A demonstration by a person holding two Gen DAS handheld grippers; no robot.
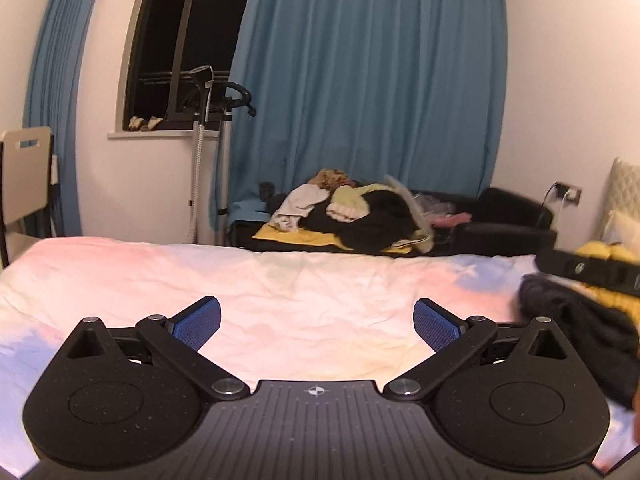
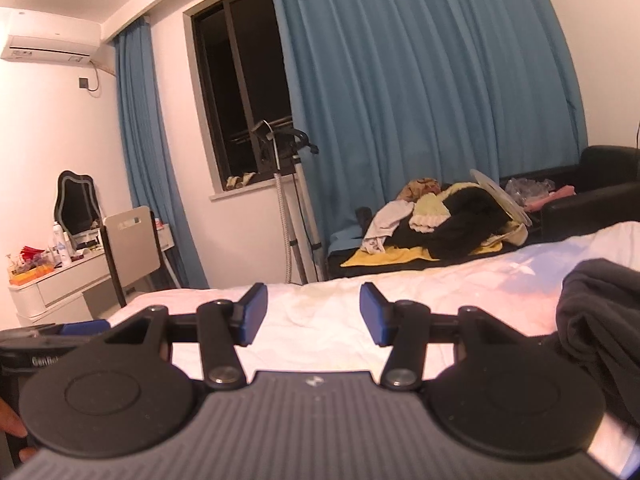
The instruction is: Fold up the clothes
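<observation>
Left gripper wide open w/ nothing between pads, right gripper half-open & empty, both pointing near level over pastel bedsheet, dark garment bunched just right of both, clothes pile on black sofa beyond.

Bed, pale pink-and-blue wrinkled sheet, mostly bare. Dark grey garment bunched at its right edge, yellow cloth just beyond it, far right.
</observation>
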